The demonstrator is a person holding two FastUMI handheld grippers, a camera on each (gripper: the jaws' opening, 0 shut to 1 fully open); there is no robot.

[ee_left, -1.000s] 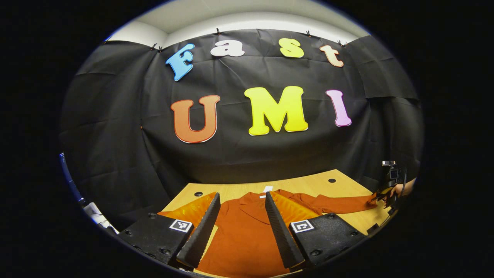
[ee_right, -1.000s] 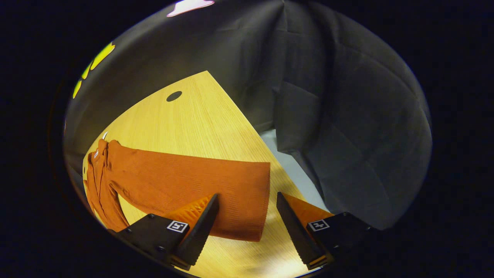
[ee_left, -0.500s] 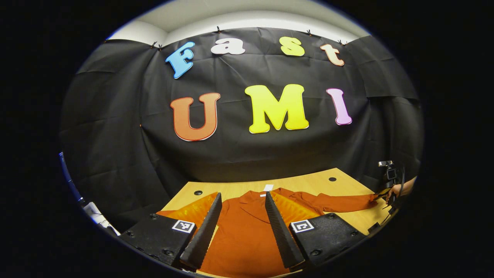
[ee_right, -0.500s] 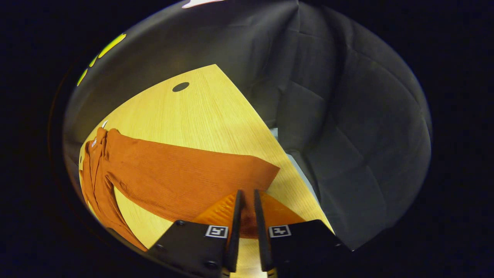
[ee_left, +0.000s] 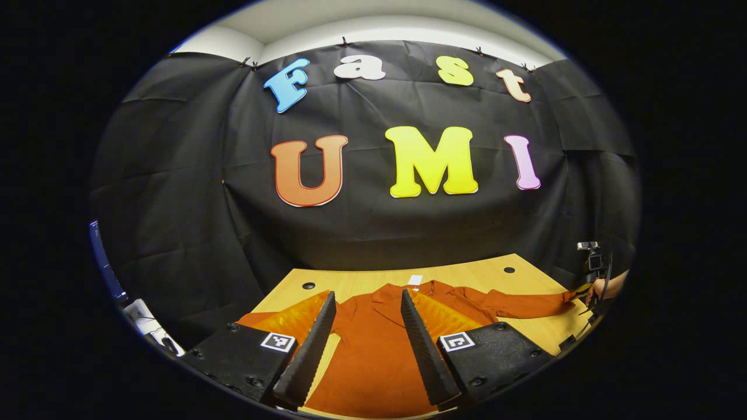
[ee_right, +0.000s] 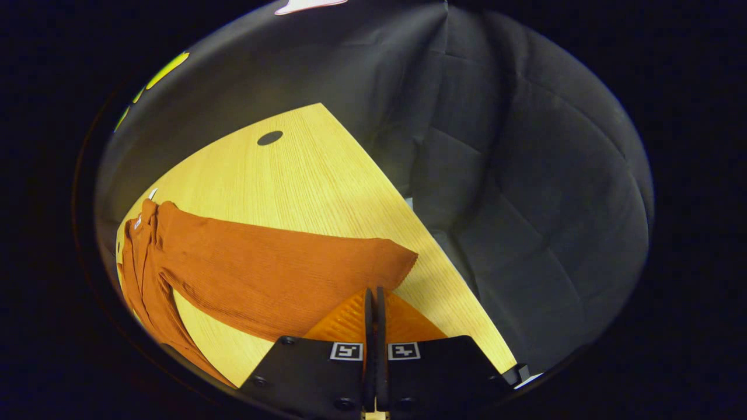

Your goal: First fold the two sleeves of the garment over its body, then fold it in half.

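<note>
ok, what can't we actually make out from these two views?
- Left gripper view: the garment hem is cut off at the bottom edge, behind the open left gripper.
- Same view: the garment's left sleeve is covered by that gripper's finger.
- Right gripper view: the cuff of the sleeve runs behind the right gripper; how much cloth sits between the closed jaws can't be seen.

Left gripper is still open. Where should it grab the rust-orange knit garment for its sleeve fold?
Probably the cuff end of the sleeve on its own side of the rust-orange knit garment, approached from the outer table edge. The opposite sleeve lies flat and straight, and the right gripper pinches it at the cuff. The left gripper hangs open over the body.
</note>
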